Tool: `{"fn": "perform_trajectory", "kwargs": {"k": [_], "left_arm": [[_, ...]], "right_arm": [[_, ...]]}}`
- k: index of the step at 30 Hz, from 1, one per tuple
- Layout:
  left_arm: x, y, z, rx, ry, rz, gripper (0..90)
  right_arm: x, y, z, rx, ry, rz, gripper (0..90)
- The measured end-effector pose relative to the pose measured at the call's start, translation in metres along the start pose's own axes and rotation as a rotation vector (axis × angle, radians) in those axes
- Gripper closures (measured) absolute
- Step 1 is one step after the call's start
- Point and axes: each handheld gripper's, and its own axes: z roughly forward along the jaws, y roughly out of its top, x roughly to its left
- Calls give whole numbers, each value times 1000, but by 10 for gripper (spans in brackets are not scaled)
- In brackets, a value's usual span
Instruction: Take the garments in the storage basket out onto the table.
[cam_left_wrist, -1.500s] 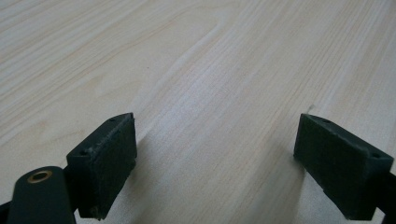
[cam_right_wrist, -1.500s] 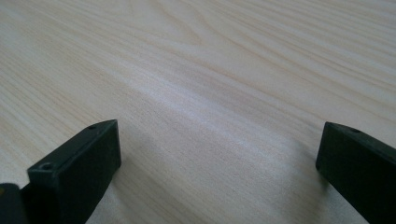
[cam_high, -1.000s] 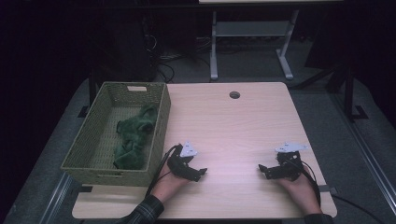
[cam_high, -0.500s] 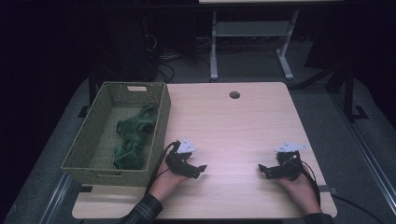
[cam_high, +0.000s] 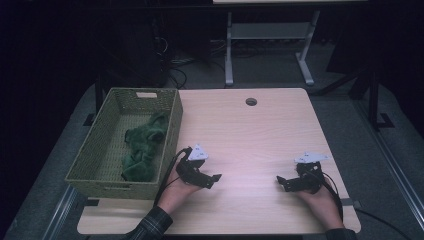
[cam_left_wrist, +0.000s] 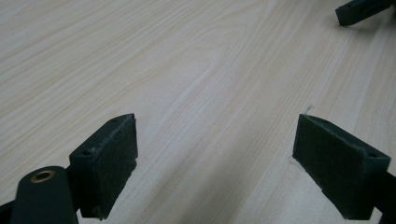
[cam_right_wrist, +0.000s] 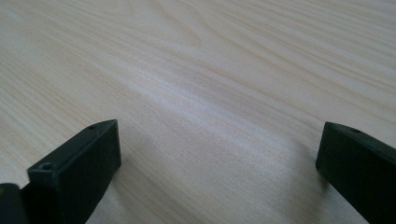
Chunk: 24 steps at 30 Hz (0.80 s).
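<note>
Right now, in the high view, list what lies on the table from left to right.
woven basket with the green cloth inside it → left tool, jaws open → right tool, jaws open. Both tools rest low over the bare wooden table.

One wicker basket (cam_high: 95, 157), one green cloth (cam_high: 141, 150), two tongs (cam_high: 212, 180) (cam_high: 281, 183), one table (cam_high: 250, 135).
</note>
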Motion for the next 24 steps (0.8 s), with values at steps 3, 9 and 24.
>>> {"fn": "perform_trajectory", "kwargs": {"k": [3, 9, 24], "left_arm": [[0, 2, -2, 0, 1, 4, 134], [-1, 6, -6, 0, -3, 12, 136], [-3, 17, -16, 3, -12, 31, 137]], "right_arm": [[0, 0, 0, 2, 1, 4, 0], [0, 0, 0, 2, 1, 4, 0], [0, 0, 0, 2, 1, 5, 0]]}}
